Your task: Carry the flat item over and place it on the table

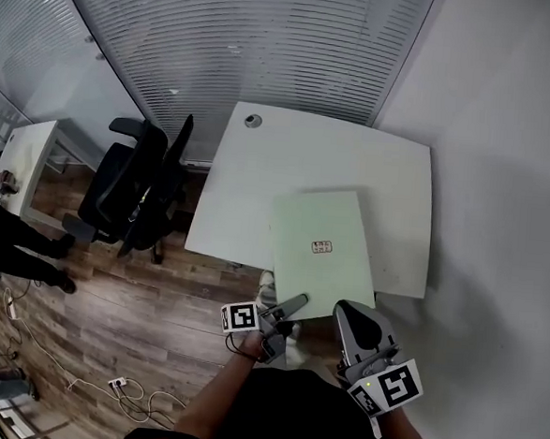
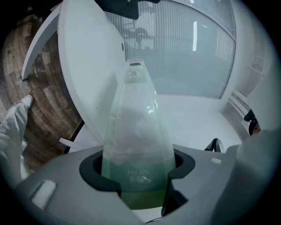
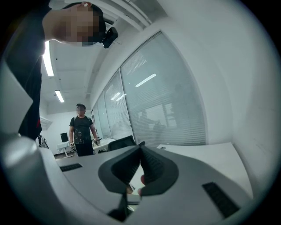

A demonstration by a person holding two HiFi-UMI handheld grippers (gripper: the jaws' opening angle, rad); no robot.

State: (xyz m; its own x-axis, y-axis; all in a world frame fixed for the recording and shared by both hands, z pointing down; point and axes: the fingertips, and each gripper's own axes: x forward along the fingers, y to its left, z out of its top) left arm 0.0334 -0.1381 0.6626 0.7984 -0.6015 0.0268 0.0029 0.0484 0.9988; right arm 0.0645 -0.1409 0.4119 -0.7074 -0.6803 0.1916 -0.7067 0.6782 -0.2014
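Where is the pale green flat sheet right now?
Head view, centre: the pale green flat sheet spans the near edge of the white table, its near end held in the left gripper.

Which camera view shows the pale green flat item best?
The head view: the pale green flat item shows whole over the white table. The left gripper view shows it foreshortened, in the left gripper. The right gripper view does not clearly show it.

Red label [image 1: 321, 247] on the green sheet [image 1: 317, 217]: print illegibly small; sheet's near corner unseen within the left gripper [image 1: 290, 308].
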